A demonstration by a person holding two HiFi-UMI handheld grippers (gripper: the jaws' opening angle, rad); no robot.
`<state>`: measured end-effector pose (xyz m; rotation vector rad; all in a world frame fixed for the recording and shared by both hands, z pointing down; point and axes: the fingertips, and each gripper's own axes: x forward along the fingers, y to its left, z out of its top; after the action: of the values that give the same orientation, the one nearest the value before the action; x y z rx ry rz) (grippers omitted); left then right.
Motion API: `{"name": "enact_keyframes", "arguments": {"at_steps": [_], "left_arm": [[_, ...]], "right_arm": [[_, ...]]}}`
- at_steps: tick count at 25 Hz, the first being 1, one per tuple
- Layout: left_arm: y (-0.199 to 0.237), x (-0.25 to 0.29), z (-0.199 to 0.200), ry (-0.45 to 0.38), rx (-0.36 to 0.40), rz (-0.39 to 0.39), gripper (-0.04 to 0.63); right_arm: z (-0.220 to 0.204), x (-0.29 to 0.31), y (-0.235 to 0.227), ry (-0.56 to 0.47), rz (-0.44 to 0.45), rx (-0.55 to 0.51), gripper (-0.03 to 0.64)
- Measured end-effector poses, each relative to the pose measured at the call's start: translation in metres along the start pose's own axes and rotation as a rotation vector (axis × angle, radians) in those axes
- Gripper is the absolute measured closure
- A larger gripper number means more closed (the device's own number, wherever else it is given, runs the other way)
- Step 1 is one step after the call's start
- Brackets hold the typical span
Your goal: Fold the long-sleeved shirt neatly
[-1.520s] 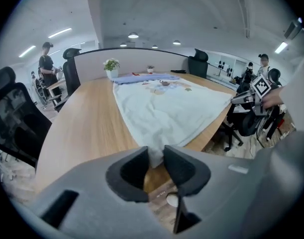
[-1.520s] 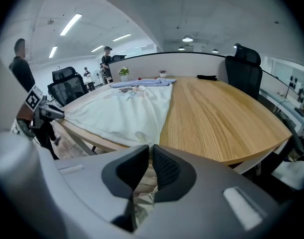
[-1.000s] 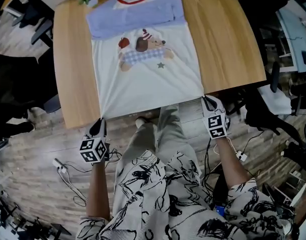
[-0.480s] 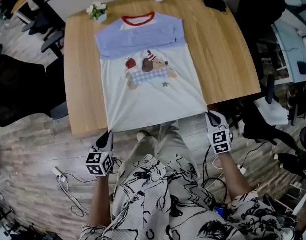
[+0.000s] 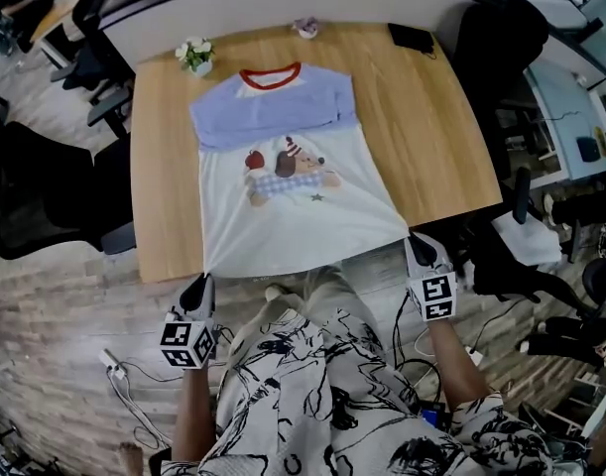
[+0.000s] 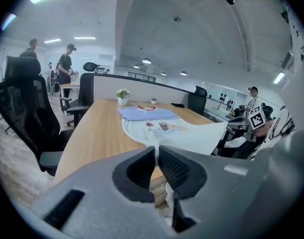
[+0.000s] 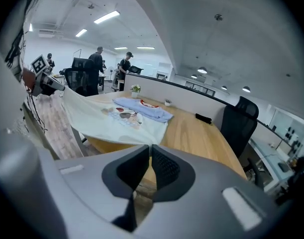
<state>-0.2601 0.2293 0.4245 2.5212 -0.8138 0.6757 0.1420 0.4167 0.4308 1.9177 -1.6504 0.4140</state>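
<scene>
Nearest us, at the lower left of the head view, our left tongs [image 5: 199, 288] are clenched on one corner of the hem [image 5: 303, 254] of the long-sleeved shirt [image 5: 283, 181], with a thin fold of white cloth pinched between the pads. At the lower right, our right tongs [image 5: 415, 241] grip the other corner the same way. The hem stretches between them just off the near edge of the tabletop [image 5: 431, 137]. The rest of the shirt lies flat on the wood in the middle of the frame, its blue sleeves [image 5: 273, 117] folded across the chest below the red collar [image 5: 271, 75]. We judge this to be the bottom-up fold. We should hold both corners level and the hem taut, carry them toward the collar together, and lay the edge square across the sleeves. We must not drag the body or nudge the small flower pot [image 5: 195, 56] at the upper left.
</scene>
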Motion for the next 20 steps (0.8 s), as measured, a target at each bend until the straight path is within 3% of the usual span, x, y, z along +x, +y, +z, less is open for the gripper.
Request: {"name": "enact_keyframes", "arguments": {"at_steps": [8, 15, 20], "left_arm": [[-0.008, -0.006, 0.028, -0.057, -0.007, 0.007, 0.566], [0.004, -0.015, 0.118, -0.235, 0.028, 0.045, 0.566], [0.023, 0.0, 0.17, -0.295, 0.007, 0.084, 0.566]], "right_arm": [[0.032, -0.005, -0.013, -0.083, -0.026, 0.017, 0.589], [0.105, -0.007, -0.047, -0.228, -0.071, 0.066, 0.589], [0.154, 0.013, -0.079, -0.284, -0.061, 0.088, 0.589]]}}
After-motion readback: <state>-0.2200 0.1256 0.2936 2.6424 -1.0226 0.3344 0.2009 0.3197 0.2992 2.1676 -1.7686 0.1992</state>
